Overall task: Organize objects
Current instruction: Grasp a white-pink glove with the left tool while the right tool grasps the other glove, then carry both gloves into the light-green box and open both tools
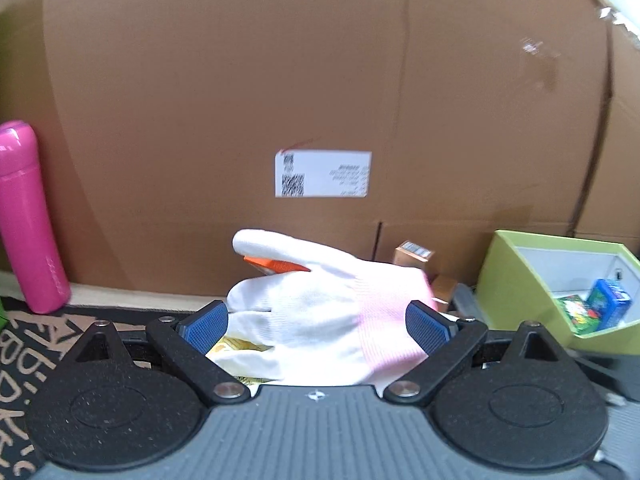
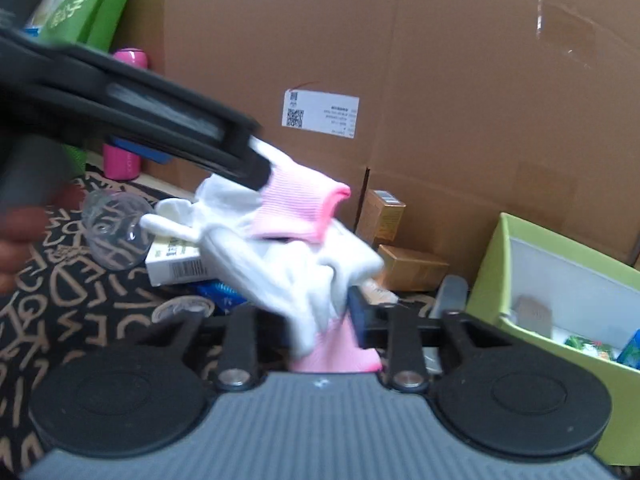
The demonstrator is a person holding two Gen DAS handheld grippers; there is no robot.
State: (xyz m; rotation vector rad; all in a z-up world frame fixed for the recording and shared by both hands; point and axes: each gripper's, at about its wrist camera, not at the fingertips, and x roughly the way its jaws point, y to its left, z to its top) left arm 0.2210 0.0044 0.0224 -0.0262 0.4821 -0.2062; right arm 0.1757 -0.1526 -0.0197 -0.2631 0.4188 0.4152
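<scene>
The left gripper (image 1: 316, 322) has its fingers spread wide, with a white glove (image 1: 320, 312) lying between the pads; contact is not discernible. The right gripper (image 2: 320, 320) has its fingers pressed close, pinching a second glove (image 2: 320, 300) at its pink cuff. Both gloves sit in front of the cardboard box (image 1: 240, 80). A green bin (image 1: 516, 276) stands right of the box; a pink bottle (image 1: 24, 216) stands left.

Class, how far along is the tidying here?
Done: small packets lie in the green box. In hand: the right gripper is shut on a pink cuff, and a white glove sits between the left gripper's pads. Remaining: white carton and brown boxes outside it.
</scene>
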